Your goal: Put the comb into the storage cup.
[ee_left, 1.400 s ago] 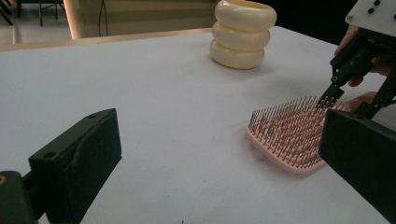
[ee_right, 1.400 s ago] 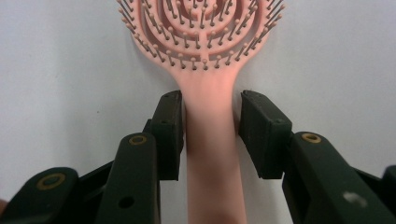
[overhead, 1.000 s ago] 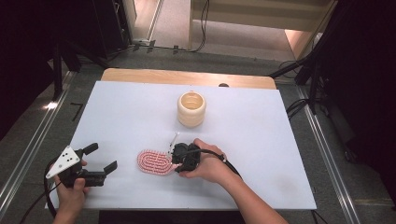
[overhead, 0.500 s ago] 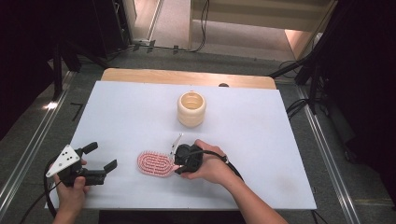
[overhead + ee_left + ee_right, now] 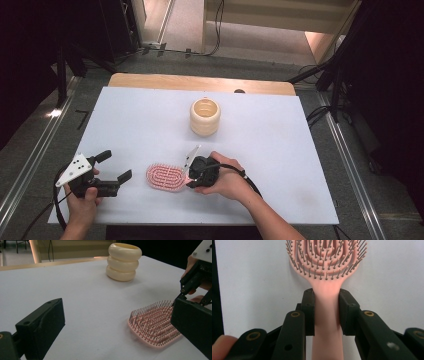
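The right gripper has its jaws clenched on the handle of the pink plastic bristle hairbrush, which lies bristles-up on the white bench. The left gripper, jaws released, rests well apart.

We see a white table with a wooden far edge, grey floor around it, dark surroundings, warm light beyond.

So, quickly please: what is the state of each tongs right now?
Left tongs: open, holding nothing, apart from the brush.
Right tongs: closed on the handle of the pink hairbrush, which lies on the white table.
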Demonstrator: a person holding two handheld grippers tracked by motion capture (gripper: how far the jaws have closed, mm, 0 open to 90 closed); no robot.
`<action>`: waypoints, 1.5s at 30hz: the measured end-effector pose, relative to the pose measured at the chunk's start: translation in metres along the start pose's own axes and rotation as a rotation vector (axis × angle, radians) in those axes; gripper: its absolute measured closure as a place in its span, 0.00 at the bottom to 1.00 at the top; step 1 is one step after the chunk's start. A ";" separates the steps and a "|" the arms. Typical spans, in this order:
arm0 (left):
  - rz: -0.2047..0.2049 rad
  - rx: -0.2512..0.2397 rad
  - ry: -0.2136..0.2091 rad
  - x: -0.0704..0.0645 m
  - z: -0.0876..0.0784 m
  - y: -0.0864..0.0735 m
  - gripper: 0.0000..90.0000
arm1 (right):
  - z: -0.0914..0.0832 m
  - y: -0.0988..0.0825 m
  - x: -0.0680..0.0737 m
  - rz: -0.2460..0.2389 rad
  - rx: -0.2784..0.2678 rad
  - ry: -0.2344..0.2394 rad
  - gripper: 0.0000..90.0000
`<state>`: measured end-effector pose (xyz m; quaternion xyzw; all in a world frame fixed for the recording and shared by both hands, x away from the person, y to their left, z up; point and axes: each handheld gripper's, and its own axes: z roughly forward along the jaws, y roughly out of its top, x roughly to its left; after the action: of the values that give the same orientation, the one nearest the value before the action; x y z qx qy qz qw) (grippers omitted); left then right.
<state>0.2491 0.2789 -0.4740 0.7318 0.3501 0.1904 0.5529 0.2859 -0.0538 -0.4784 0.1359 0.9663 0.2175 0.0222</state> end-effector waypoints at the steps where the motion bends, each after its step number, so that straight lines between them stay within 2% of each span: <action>1: 0.003 0.003 -0.005 -0.002 0.001 0.002 0.00 | -0.002 -0.001 0.000 0.003 -0.006 0.001 0.76; 3: 0.002 0.003 -0.016 -0.003 0.003 0.003 0.00 | -0.004 -0.002 0.000 0.017 -0.012 0.003 0.76; 4: 0.002 0.007 -0.016 -0.004 0.004 0.003 0.00 | -0.004 -0.003 -0.001 -0.001 -0.028 0.000 0.76; 6: -0.003 0.003 -0.029 -0.006 0.005 0.004 0.00 | -0.006 -0.004 0.000 0.026 -0.025 0.005 0.76; 10: -0.007 0.009 -0.042 -0.008 0.008 0.006 0.00 | -0.008 -0.006 -0.001 0.004 -0.062 0.000 0.76; 12: -0.003 0.020 -0.048 -0.011 0.010 0.008 0.00 | -0.010 -0.007 0.002 0.019 -0.065 -0.005 0.76; 15: -0.019 0.023 -0.091 -0.017 0.017 0.010 0.00 | -0.013 -0.007 0.003 0.008 -0.080 -0.017 0.76; 17: -0.024 0.022 -0.099 -0.018 0.019 0.011 0.00 | -0.015 -0.007 0.004 0.008 -0.086 -0.027 0.76; 19: -0.047 0.037 -0.137 -0.022 0.025 0.013 0.00 | -0.017 -0.007 0.005 0.009 -0.094 -0.038 0.76; 20: -0.047 0.037 -0.137 -0.022 0.025 0.013 0.00 | -0.017 -0.007 0.005 0.009 -0.094 -0.038 0.76; 21: -0.066 0.051 -0.155 -0.025 0.030 0.014 0.00 | -0.020 -0.008 0.005 0.012 -0.105 -0.042 0.76; 24: -0.079 0.066 -0.165 -0.028 0.035 0.014 0.00 | -0.021 -0.008 0.003 -0.005 -0.125 -0.041 0.76; 25: -0.092 0.076 -0.169 -0.031 0.040 0.014 0.00 | -0.022 -0.009 0.004 0.007 -0.139 -0.055 0.76; 26: -0.097 0.088 -0.166 -0.031 0.043 0.014 0.00 | -0.023 -0.009 0.003 -0.002 -0.140 -0.053 0.76; 27: -0.105 0.098 -0.165 -0.032 0.045 0.014 0.00 | -0.025 -0.010 0.005 0.018 -0.131 -0.050 0.76; 28: -0.119 0.105 -0.175 -0.032 0.048 0.014 0.00 | -0.025 -0.010 0.003 -0.010 -0.151 -0.059 0.76; 29: -0.119 0.105 -0.175 -0.032 0.048 0.014 0.00 | -0.026 -0.010 0.005 0.007 -0.143 -0.057 0.76; 31: -0.162 0.140 -0.183 -0.032 0.055 0.012 0.00 | -0.028 -0.011 0.004 0.002 -0.161 -0.061 0.76; 33: -0.178 0.148 -0.185 -0.032 0.058 0.012 0.00 | -0.029 -0.012 0.005 -0.006 -0.167 -0.063 0.76; 35: -0.226 0.166 -0.204 -0.031 0.064 0.010 0.00 | -0.031 -0.012 0.005 -0.005 -0.173 -0.067 0.76; 37: -0.238 0.169 -0.210 -0.031 0.065 0.010 0.00 | -0.033 -0.013 0.005 -0.006 -0.171 -0.075 0.76; 38: -0.273 0.177 -0.228 -0.030 0.069 0.009 0.00 | -0.034 -0.014 0.004 -0.010 -0.173 -0.073 0.76; 39: -0.288 0.179 -0.239 -0.030 0.070 0.009 0.00 | -0.034 -0.014 0.004 -0.016 -0.182 -0.080 0.76; 40: -0.288 0.179 -0.239 -0.030 0.070 0.009 0.00 | -0.035 -0.014 0.004 -0.023 -0.184 -0.081 0.76; 41: -0.311 0.195 -0.236 -0.031 0.073 0.009 0.00 | -0.035 -0.015 0.004 -0.021 -0.185 -0.079 0.76; 43: -0.325 0.211 -0.246 -0.032 0.077 0.009 0.00 | -0.037 -0.015 0.005 -0.015 -0.193 -0.093 0.76; 45: -0.328 0.215 -0.248 -0.032 0.078 0.009 0.02 | -0.037 -0.015 0.005 -0.013 -0.206 -0.088 0.76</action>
<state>0.2815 0.2019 -0.4870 0.7376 0.4122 -0.0319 0.5338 0.2736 -0.0811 -0.4513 0.1361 0.9378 0.3092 0.0797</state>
